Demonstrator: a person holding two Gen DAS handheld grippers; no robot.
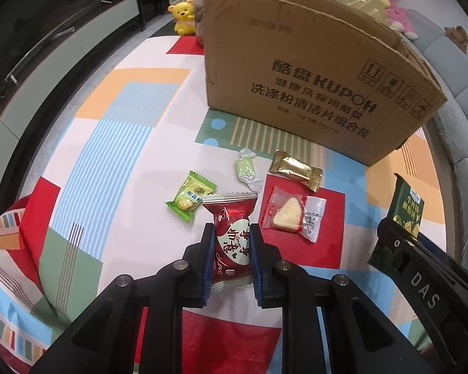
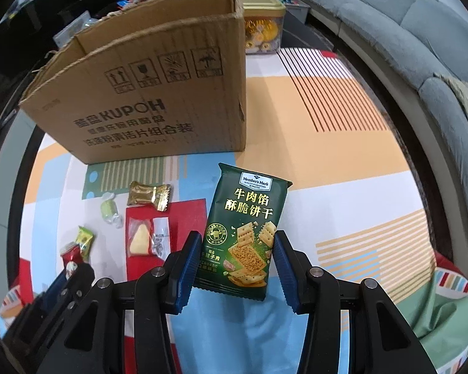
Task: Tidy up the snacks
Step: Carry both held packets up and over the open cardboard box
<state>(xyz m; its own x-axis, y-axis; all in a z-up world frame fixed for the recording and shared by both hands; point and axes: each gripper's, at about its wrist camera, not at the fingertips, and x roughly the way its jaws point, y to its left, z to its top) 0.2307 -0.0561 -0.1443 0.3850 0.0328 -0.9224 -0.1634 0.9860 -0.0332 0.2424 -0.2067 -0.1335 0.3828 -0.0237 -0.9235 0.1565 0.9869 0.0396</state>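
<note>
I'm working in a home living room: a grey sofa [image 2: 390, 9] curves behind, plush toys [image 1: 181, 15] sit around, and a patterned cloth [image 2: 343, 118] covers the tabletop.

The left gripper [image 1: 232, 247] is showing as matte black plastic across the lower middle of its frame, its two fingers [image 1: 206, 261] wearing blue ribbed pads and its angular linkage arms carrying round silver screws. The right gripper [image 2: 237, 257] is looking the same at the bottom of its own frame: black arms, blue ridged pads, silver screw heads. At the left view's lower right, white letters "DAS" are showing on its black body.
</note>
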